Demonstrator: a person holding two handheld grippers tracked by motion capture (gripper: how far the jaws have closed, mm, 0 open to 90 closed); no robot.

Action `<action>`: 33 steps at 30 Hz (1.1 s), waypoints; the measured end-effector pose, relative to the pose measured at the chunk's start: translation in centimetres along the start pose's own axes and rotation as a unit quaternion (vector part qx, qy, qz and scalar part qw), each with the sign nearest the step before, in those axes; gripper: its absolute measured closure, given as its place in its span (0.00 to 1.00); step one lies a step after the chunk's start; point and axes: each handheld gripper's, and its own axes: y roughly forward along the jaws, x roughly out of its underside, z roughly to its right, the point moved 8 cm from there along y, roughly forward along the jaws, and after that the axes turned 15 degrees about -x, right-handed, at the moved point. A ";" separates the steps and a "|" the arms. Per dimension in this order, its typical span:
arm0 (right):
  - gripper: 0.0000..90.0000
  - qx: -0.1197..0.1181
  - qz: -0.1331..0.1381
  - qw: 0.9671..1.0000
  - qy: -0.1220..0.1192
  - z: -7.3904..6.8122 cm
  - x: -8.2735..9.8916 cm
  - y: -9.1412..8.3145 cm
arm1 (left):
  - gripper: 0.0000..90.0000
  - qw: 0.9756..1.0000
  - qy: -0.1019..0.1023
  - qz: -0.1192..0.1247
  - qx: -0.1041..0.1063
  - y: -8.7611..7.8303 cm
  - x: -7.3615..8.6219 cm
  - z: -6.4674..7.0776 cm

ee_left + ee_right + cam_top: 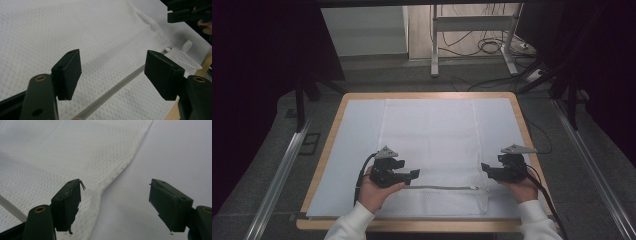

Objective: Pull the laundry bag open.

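Item: white mesh laundry bag (428, 150), zippered. It lay flat and spread on a white sheet (354, 130) that covered the wooden bench (335, 121), centred, with its long sides running away from the person. The zip (439, 188) ran across the near end, its slider at the right, close to the bag's right edge.

Left claw (416, 173): held over the bag's near left part, jaws wide apart with nothing between them; in the left gripper view the zip (117, 87) passed under the gap.

Right claw (484, 167): held at the bag's near right edge, jaws likewise apart and empty. In the right gripper view the bag's hem (125, 167) ran between them, one jaw over mesh, the other over bare sheet.

Handling, as judged: light, limp, open-weave fabric. It would likely sag and fold when lifted and could snag on a pad corner. The zip tape and hemmed edges looked the firmest places to pinch, and the small white tab (186, 46) past the zip's end offered another hold.

Room: bare sheet lay on both sides of the bag and beyond its far end. The bench's front edge sat close behind the hands, so there was little slack to draw the bag nearer.
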 end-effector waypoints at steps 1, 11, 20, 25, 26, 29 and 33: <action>0.28 0.000 0.000 1.000 0.002 0.1 0.1 -0.1 | 0.33 1.000 0.000 -0.001 0.003 0.2 -0.1 0.3; 0.30 0.005 -0.003 1.000 0.012 0.1 1.0 -0.3 | 0.35 0.999 0.024 -0.015 0.030 1.3 0.0 3.2; 0.30 -0.002 0.001 1.000 0.011 0.1 0.9 -0.3 | 0.36 0.998 0.036 -0.028 0.036 2.9 0.3 5.3; 0.30 -0.006 0.004 1.000 0.010 0.1 0.6 -0.3 | 0.35 0.998 0.042 -0.035 0.042 3.5 0.4 6.4; 0.30 -0.005 0.005 1.000 0.011 0.2 0.6 -0.3 | 0.35 0.998 0.041 -0.035 0.045 3.6 0.3 6.5; 0.30 -0.004 0.005 1.000 0.011 0.4 0.6 -0.3 | 0.35 0.997 0.043 -0.038 0.048 3.9 0.2 7.1; 0.30 -0.004 0.005 1.000 0.011 0.4 0.6 -0.3 | 0.35 0.997 0.046 -0.039 0.044 4.2 0.2 7.3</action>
